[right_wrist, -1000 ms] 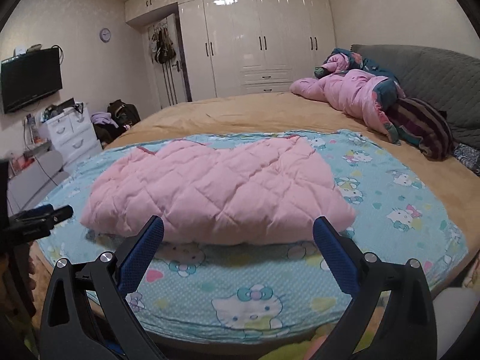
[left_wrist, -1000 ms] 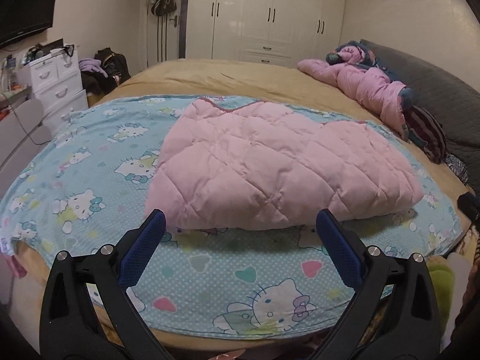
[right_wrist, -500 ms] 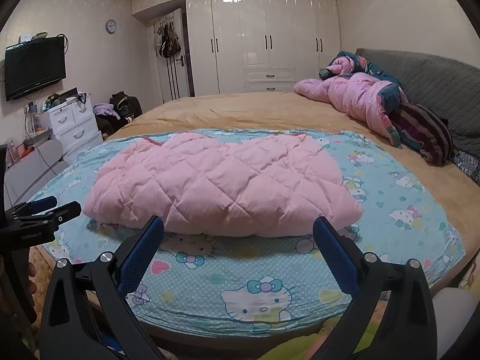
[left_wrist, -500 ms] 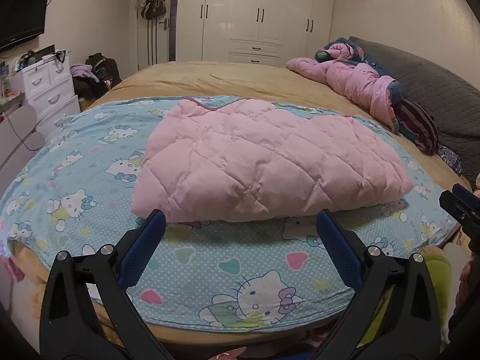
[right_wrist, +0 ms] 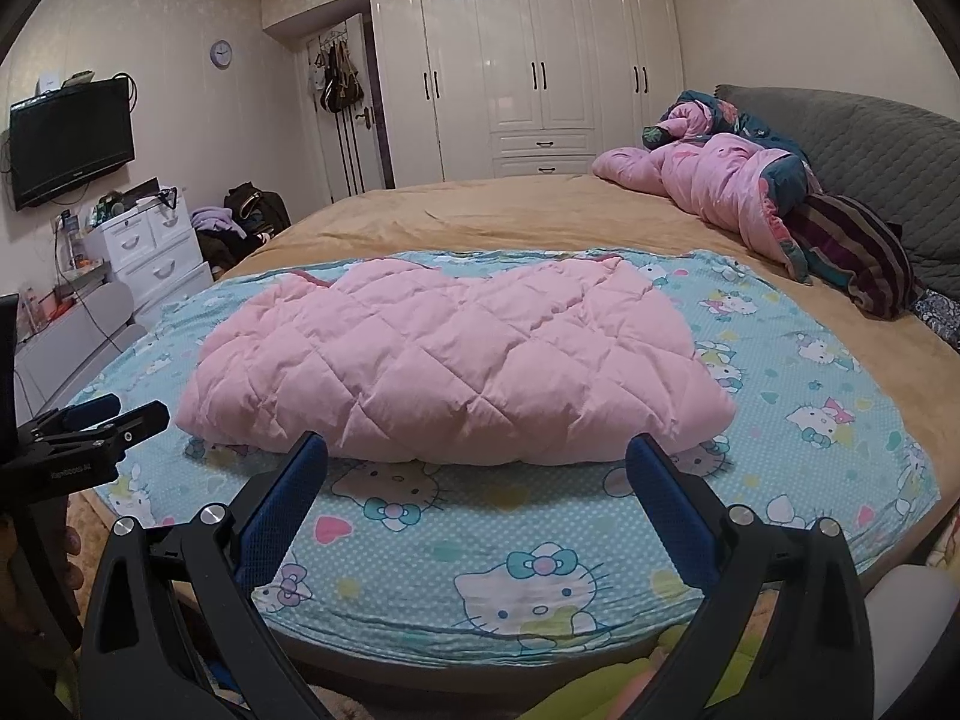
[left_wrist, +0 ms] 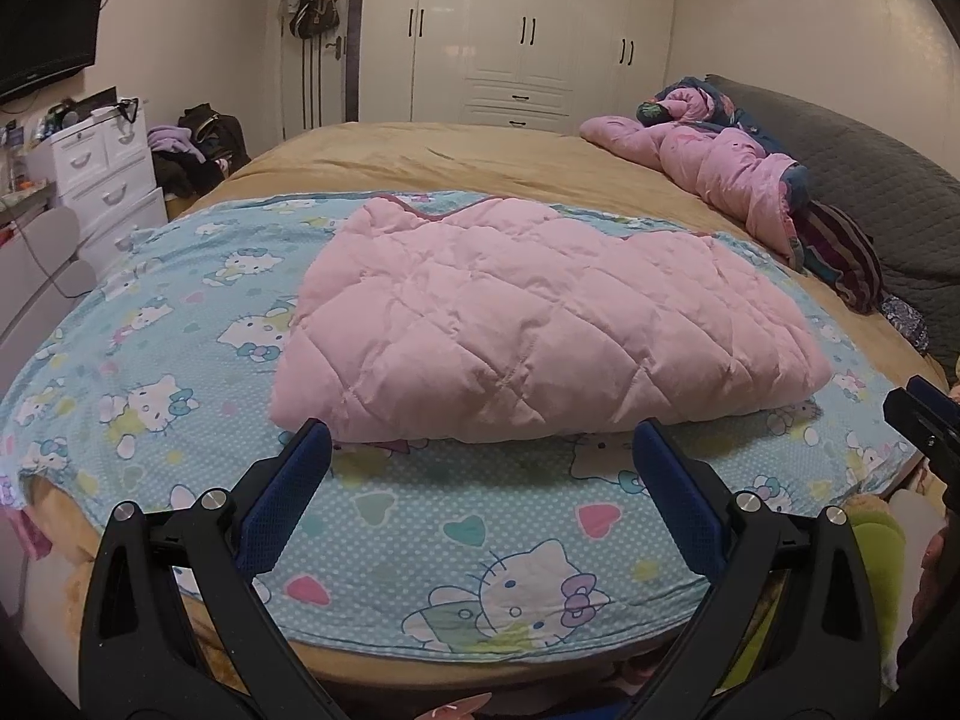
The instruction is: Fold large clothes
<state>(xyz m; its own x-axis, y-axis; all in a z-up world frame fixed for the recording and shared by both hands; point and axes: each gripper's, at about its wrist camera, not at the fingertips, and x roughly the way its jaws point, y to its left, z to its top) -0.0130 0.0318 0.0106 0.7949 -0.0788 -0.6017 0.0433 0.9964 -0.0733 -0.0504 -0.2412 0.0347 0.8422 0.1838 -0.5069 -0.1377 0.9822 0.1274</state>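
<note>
Pink quilted garment (left_wrist: 540, 330), folded, long axis left-right across bedsheet (left_wrist: 420, 516)

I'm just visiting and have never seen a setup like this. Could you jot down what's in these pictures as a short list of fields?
Place: bedroom, large bed
Main item: pink quilted garment, folded, lying flat
Under it: blue cartoon-cat sheet
Left tongs: open, empty, short of the garment's near edge
Right tongs: open, empty, short of the garment's near edge
Farther back: bunched pink bedding by a grey headboard
Also in the room: white wardrobe, wall TV
</note>
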